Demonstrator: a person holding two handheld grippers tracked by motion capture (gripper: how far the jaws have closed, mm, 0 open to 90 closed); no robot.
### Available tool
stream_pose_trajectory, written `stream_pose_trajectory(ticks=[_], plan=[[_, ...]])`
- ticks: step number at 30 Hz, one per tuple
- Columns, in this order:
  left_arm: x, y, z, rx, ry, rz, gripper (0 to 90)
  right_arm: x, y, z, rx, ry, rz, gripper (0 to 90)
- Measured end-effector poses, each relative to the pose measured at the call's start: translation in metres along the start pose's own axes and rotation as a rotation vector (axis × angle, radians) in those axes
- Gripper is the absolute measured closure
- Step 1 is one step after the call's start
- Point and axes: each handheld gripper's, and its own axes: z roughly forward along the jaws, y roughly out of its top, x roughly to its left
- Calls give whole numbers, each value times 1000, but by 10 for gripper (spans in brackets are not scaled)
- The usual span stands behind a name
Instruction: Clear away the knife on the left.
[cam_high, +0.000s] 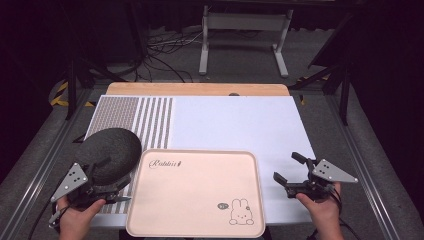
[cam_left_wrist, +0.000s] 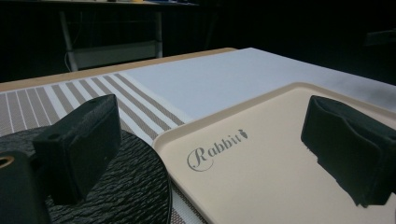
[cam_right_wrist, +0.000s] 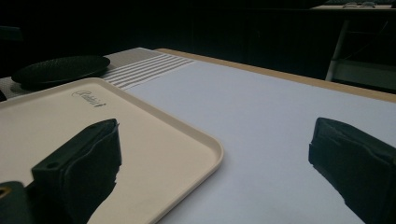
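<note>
Your left gripper (cam_high: 107, 177) has its jaws spread wide, gripping nothing; one jaw hangs over the dark round plate (cam_high: 110, 152), the other over the tray's left edge. The plate lies flat just left of the beige tray (cam_high: 195, 192), partly on the striped mat (cam_high: 150, 122), its rim beside the tray's rim. The tray's long side runs left to right. Your right gripper (cam_high: 290, 170), also wide open and empty, sits right of the tray on the white sheet (cam_high: 240, 122).

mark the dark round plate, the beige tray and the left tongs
dark round plate (cam_high: 112, 150), high view, textured top.
beige tray (cam_high: 195, 197), high view, bare middle.
left tongs (cam_high: 107, 180), high view, between the tips.
</note>
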Motion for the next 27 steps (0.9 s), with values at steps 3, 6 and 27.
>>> stream_pose_trajectory(ticks=[3,6,27], plan=[[0,0,0,-7,-4,-10,65,0,-1,1,4,2,-1,32],[0,0,0,-6,-12,-15,66,0,-1,1,8,3,-8,34],[2,21,-4,155,-90,30,112,0,-4,6,32,-2,5,39]])
